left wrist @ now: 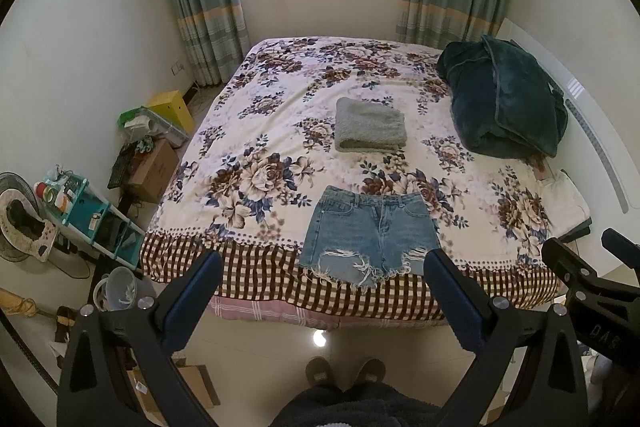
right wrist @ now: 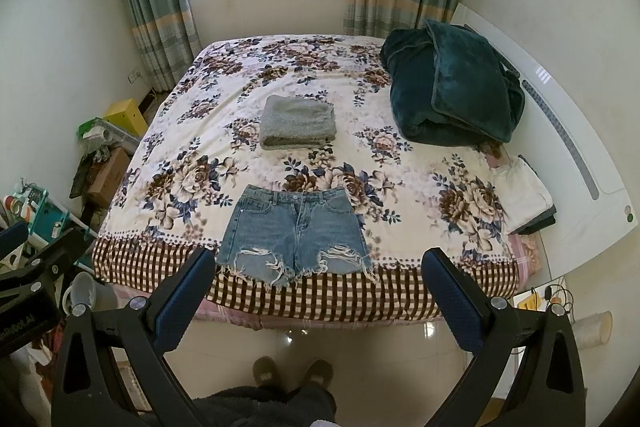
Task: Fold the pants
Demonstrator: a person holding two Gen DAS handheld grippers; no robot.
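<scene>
Denim shorts flat on bed, 2 grippers apparently wide apart

Legible text, 2 items, both partial:

1. Left gripper body, seen at left edge of right wrist view: white lettering on black housing, reads approx. "...nRobot.AI"; start cut off by frame edge.

2. Right gripper body, seen at right edge of left wrist view: faint embossed chars on black housing, upside down, approx. "DAS"; reading uncertain.

Cardboard box beside bed: reddish print on side, too small to read. Denim shorts: waistband patch/label not legible. No other numbers, signs or brands readable.
</scene>
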